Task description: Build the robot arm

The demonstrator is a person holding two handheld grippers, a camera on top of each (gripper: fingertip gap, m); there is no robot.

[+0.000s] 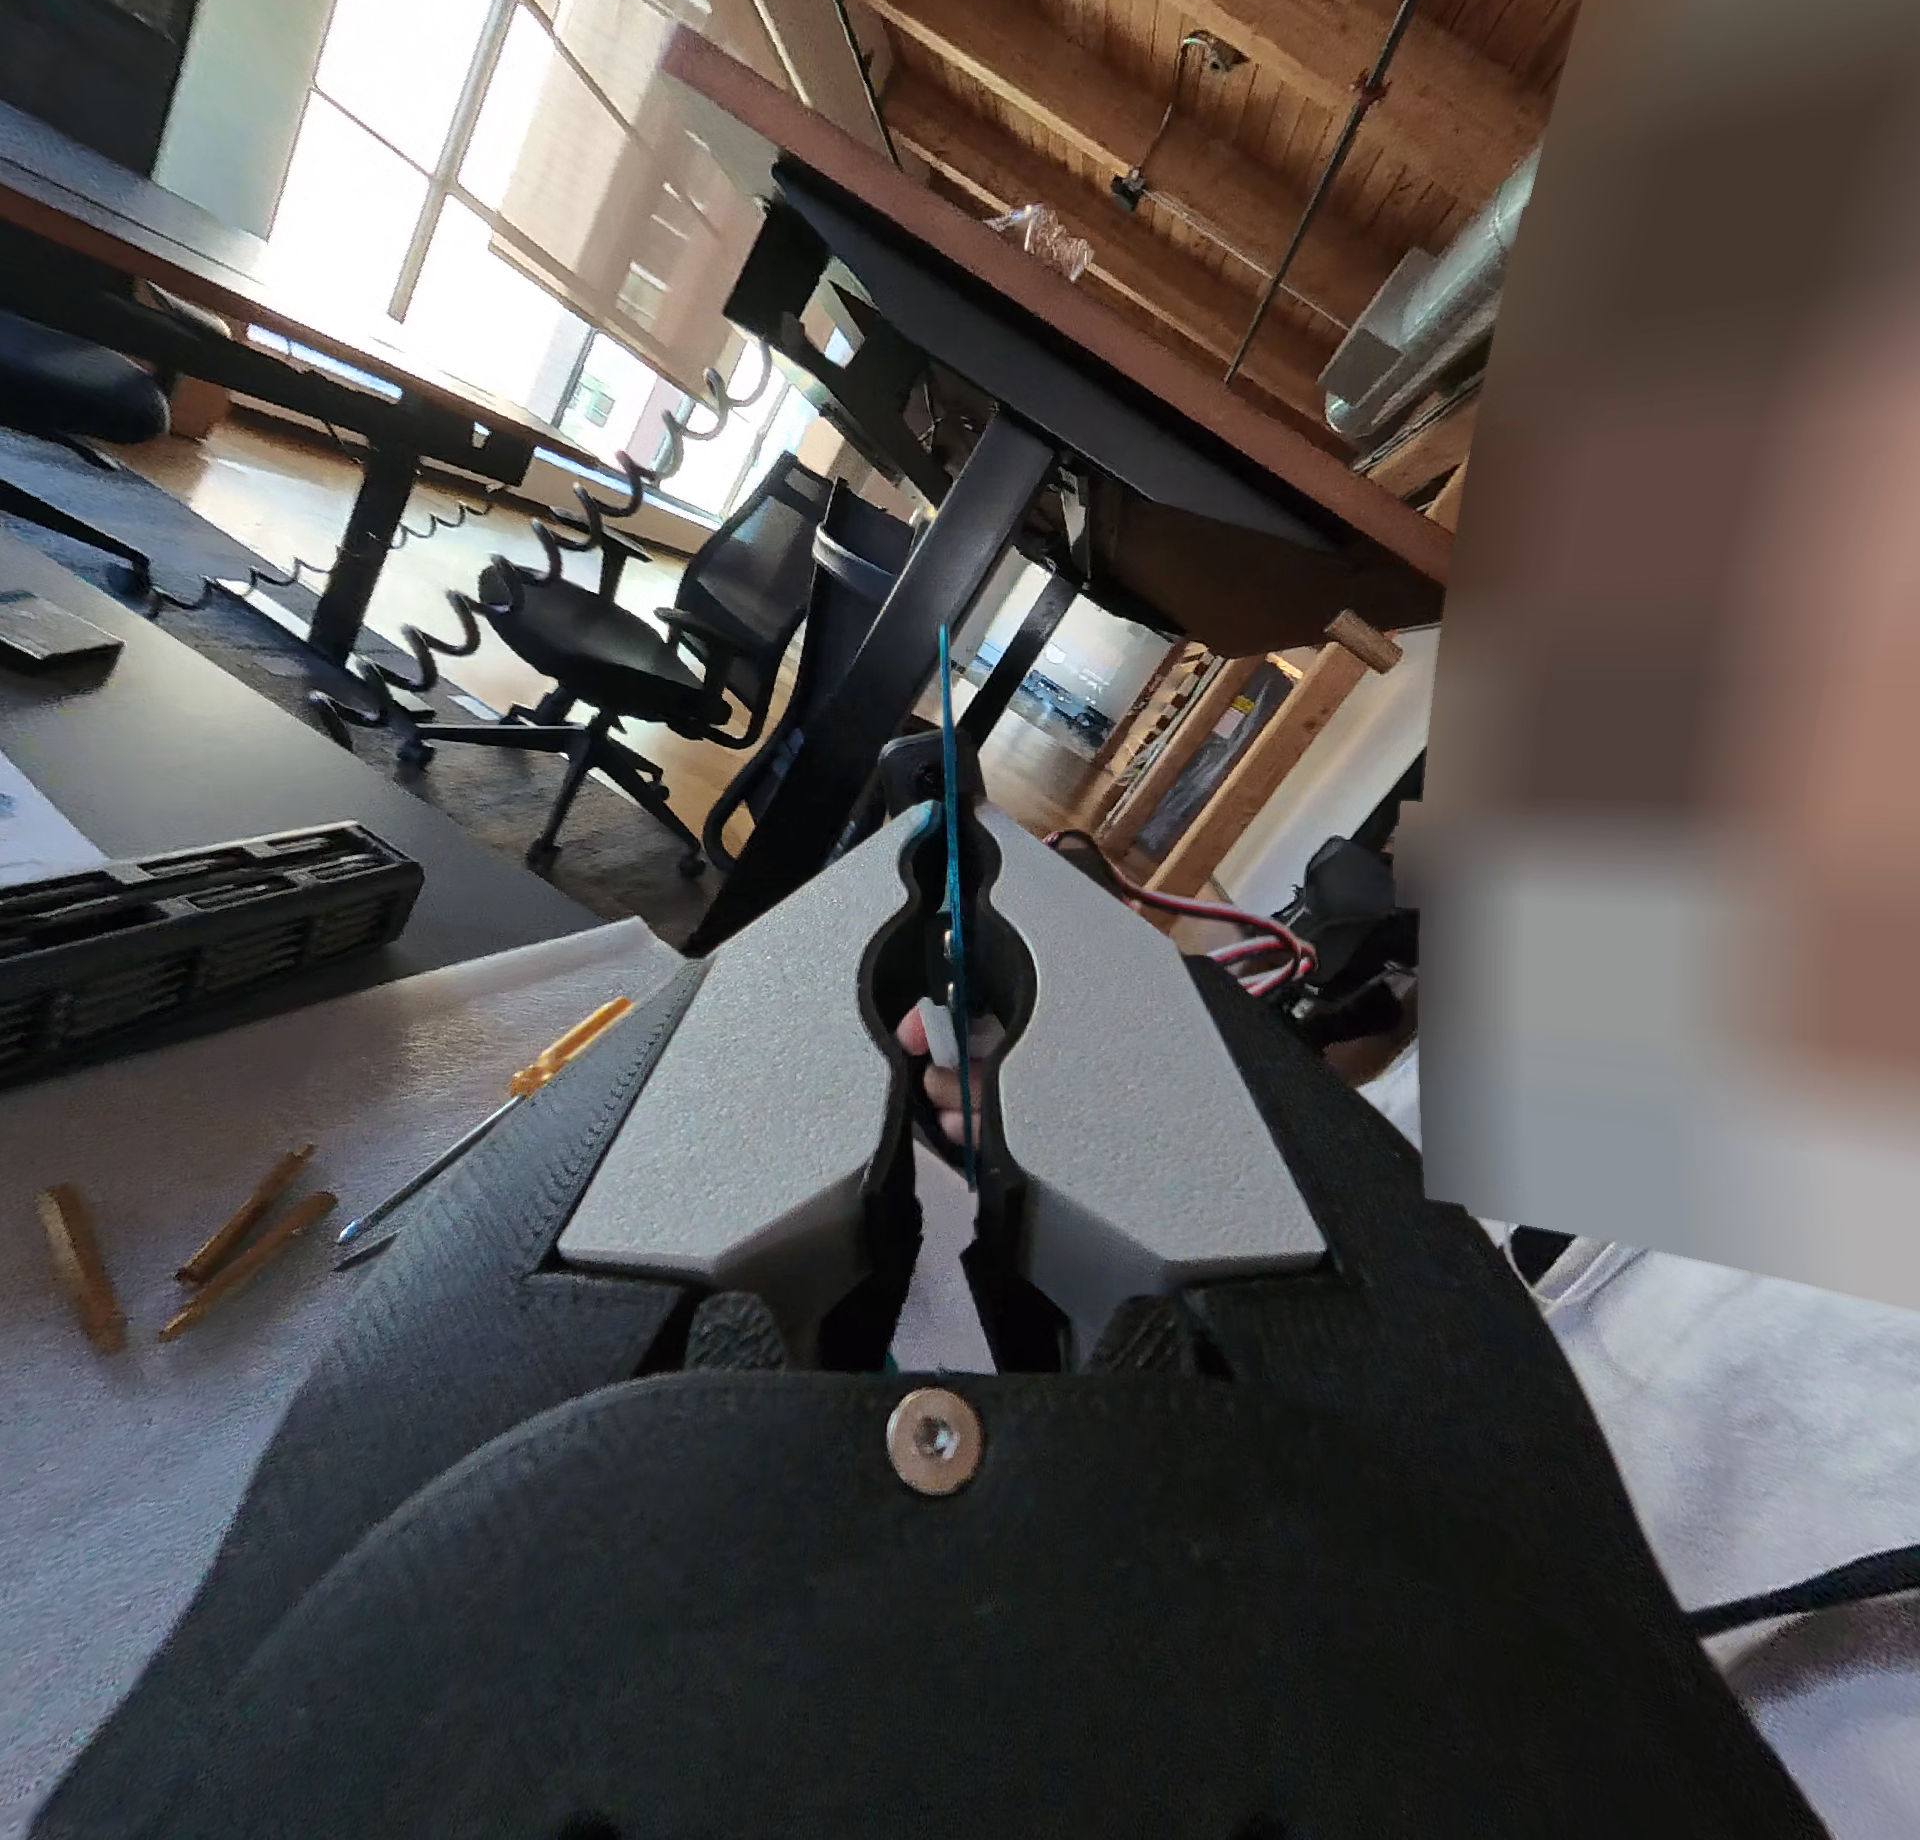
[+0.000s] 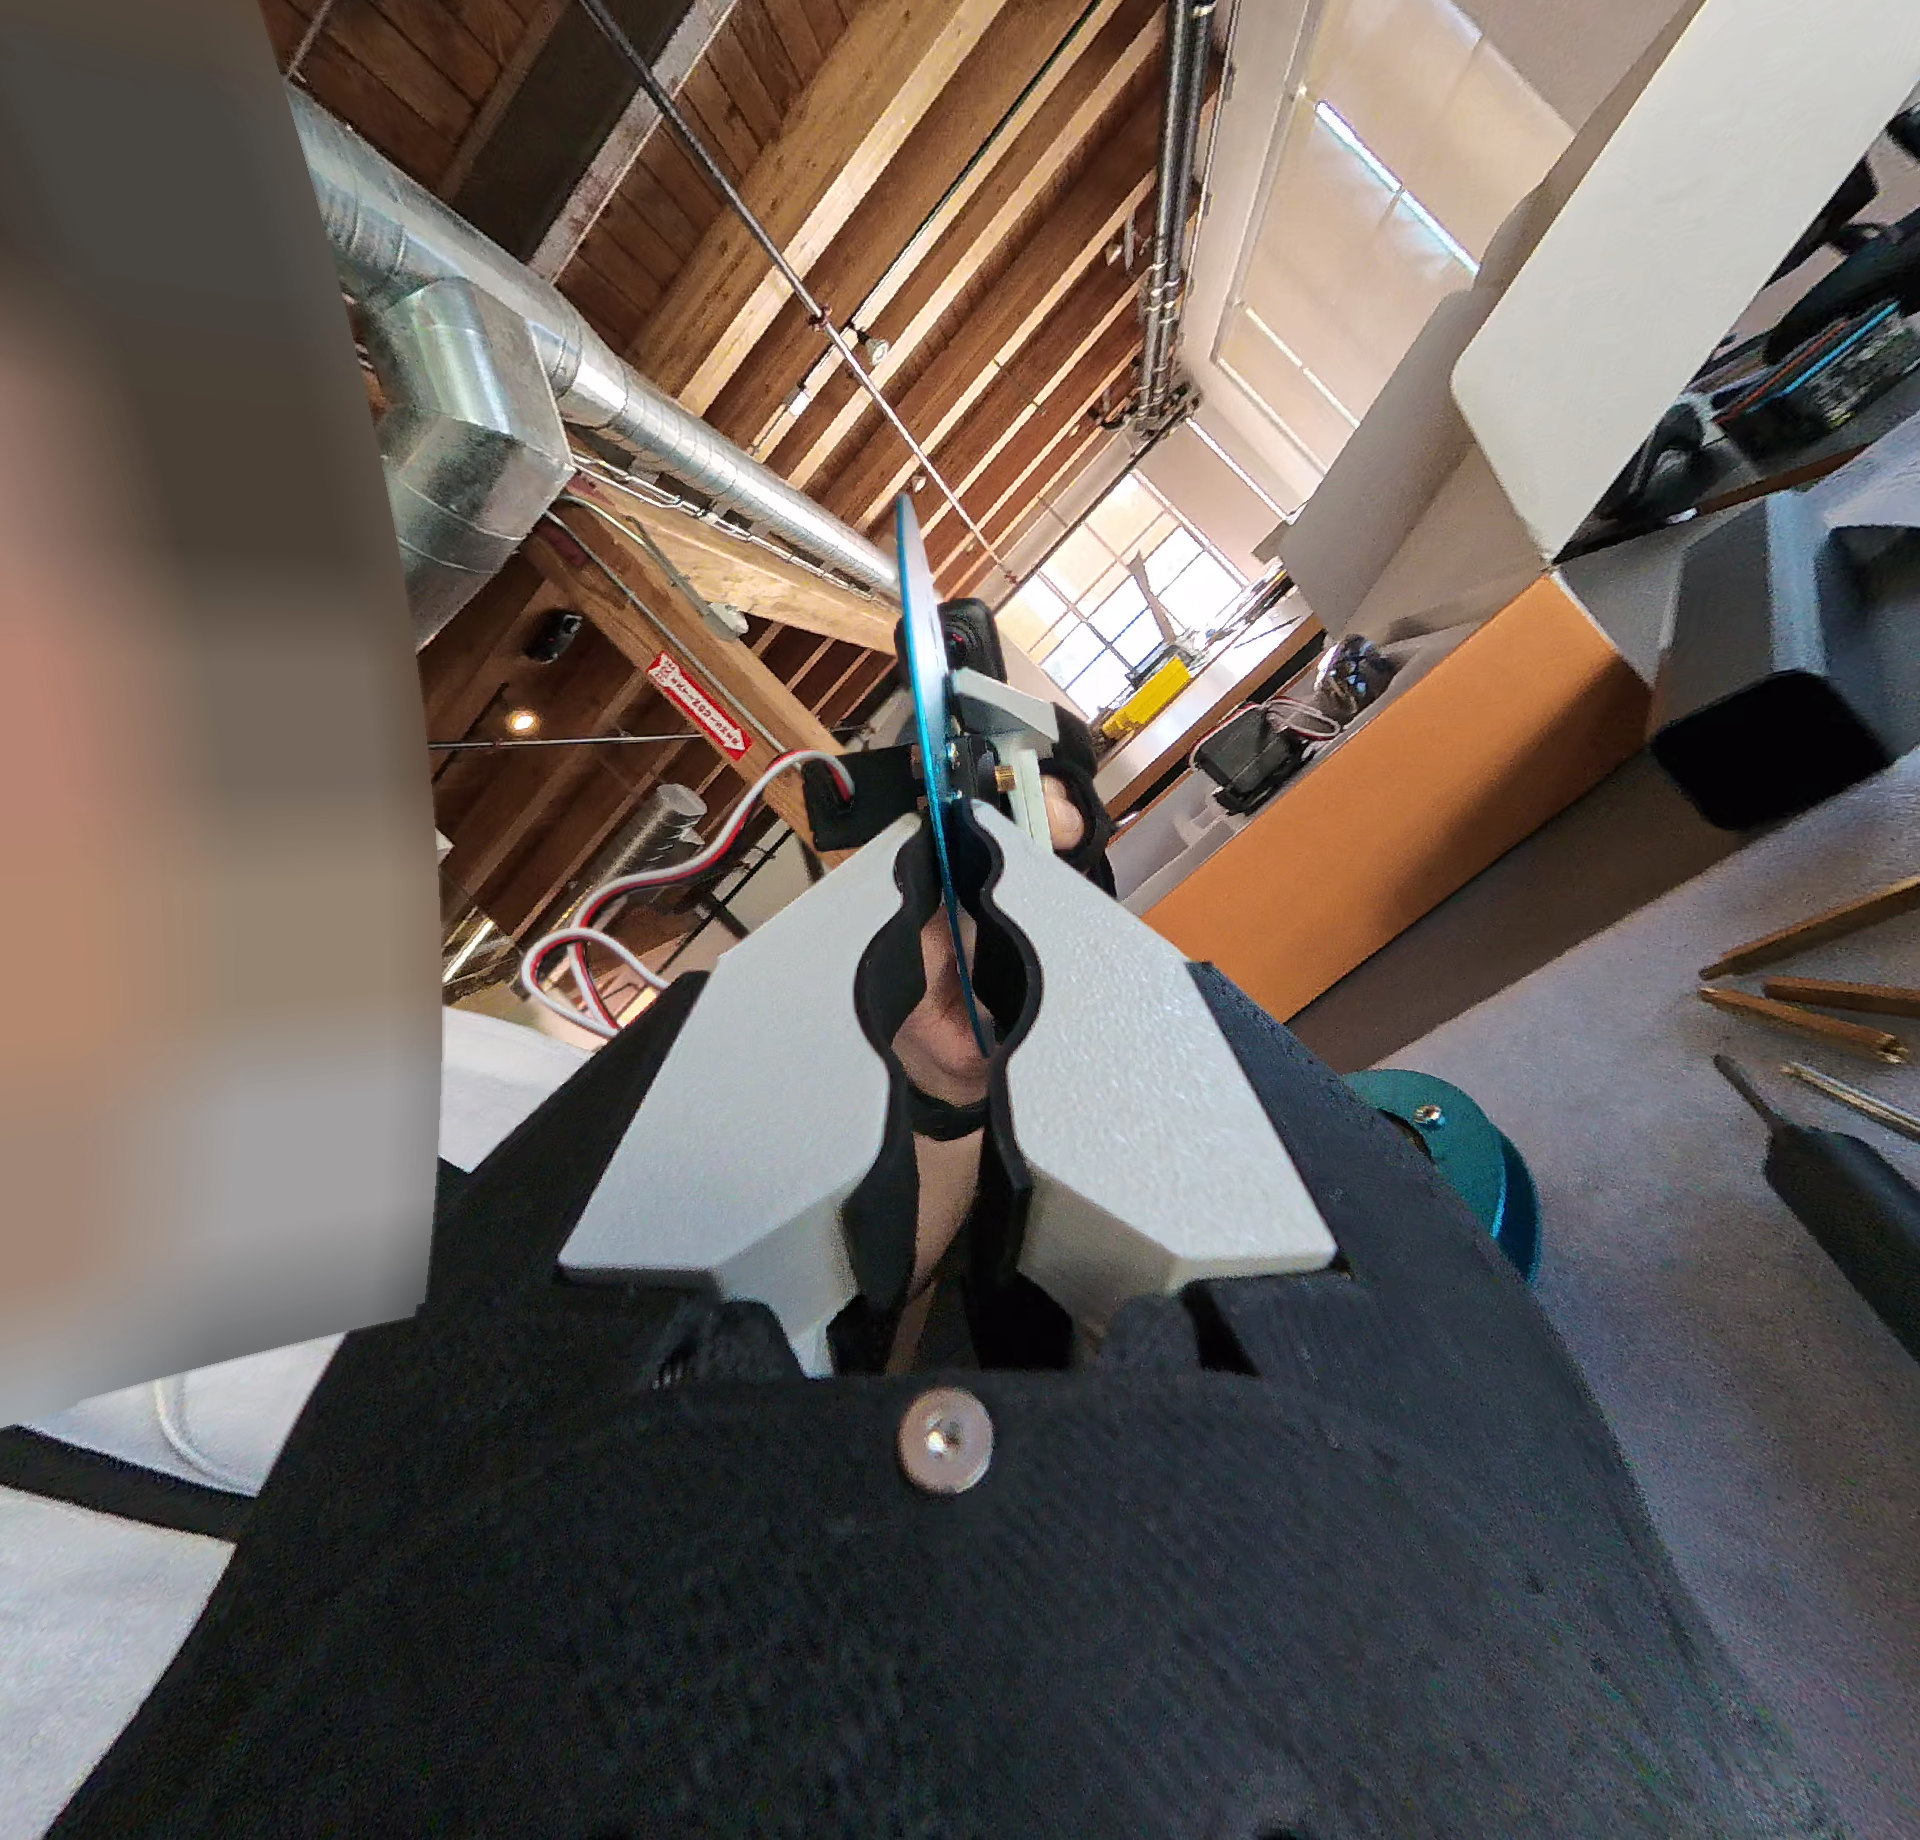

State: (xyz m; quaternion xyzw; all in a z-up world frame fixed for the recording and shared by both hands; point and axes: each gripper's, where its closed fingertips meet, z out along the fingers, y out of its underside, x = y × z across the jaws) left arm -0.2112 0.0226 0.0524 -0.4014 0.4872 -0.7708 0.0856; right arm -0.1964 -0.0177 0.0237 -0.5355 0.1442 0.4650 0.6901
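My left gripper [image 1: 951, 834] is shut on a thin blue plate [image 1: 948, 730], seen edge on and running up between the closed grey fingers [image 1: 821, 969]. My right gripper [image 2: 951, 840] is shut on the same blue plate [image 2: 920, 647] from the opposite edge. A black servo [image 2: 857, 793] with red, white and black wires [image 2: 665, 886] sits on the plate's left face. In the right wrist view the left gripper's white fingertips [image 2: 1003, 715] and a gloved hand [image 2: 1075, 793] show beyond the plate. Both grippers hold the plate up off the table.
An orange-handled screwdriver [image 1: 566, 1047], brass standoffs [image 1: 244, 1234] and a black bit case [image 1: 197, 917] lie on the grey mat. In the right wrist view there are more brass standoffs [image 2: 1818, 959], a teal disc [image 2: 1455, 1156], a black tool handle [image 2: 1849, 1229] and another servo [image 2: 1247, 751]. The grippers' ends are close to 6 cm from one another. The black tool handle [image 2: 1849, 1229] lies around 15 cm away from my right fingertips.
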